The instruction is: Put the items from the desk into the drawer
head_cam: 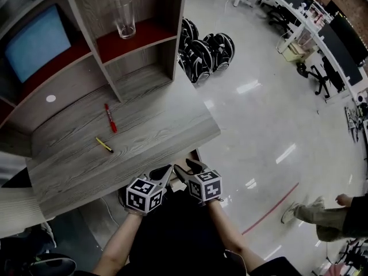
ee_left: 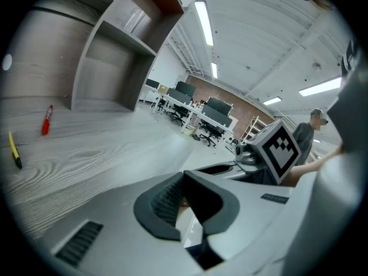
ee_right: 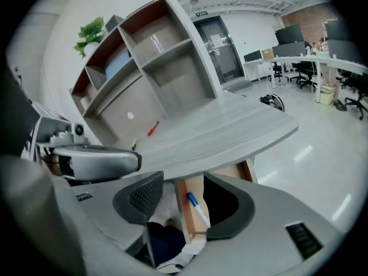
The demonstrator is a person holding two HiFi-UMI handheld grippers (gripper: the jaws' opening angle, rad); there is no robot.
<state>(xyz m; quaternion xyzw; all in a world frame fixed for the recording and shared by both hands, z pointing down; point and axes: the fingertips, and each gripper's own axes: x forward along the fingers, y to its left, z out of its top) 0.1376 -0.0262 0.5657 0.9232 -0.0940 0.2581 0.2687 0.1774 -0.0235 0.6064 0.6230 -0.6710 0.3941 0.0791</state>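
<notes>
A red marker (head_cam: 109, 118) (ee_left: 46, 120) (ee_right: 152, 129) and a yellow pen (head_cam: 104, 145) (ee_left: 14, 149) (ee_right: 134, 145) lie on the grey wooden desk (head_cam: 155, 131), left of its middle. Both grippers hover at the desk's near edge, side by side. My left gripper (head_cam: 165, 171) (ee_left: 184, 177) has its jaws together and I see nothing in them. My right gripper (head_cam: 187, 168) (ee_right: 184, 183) is open, above the pulled-out wooden drawer (ee_right: 185, 211). A white marker with a blue cap (ee_right: 197, 207) lies in the drawer.
A shelf unit (head_cam: 138, 45) stands at the desk's back with a glass (head_cam: 125, 19) on it, and a screen (head_cam: 34, 42) to its left. Black wheeled boards (head_cam: 204, 50) sit on the floor beyond the desk. A person's leg (head_cam: 322, 211) shows at the right.
</notes>
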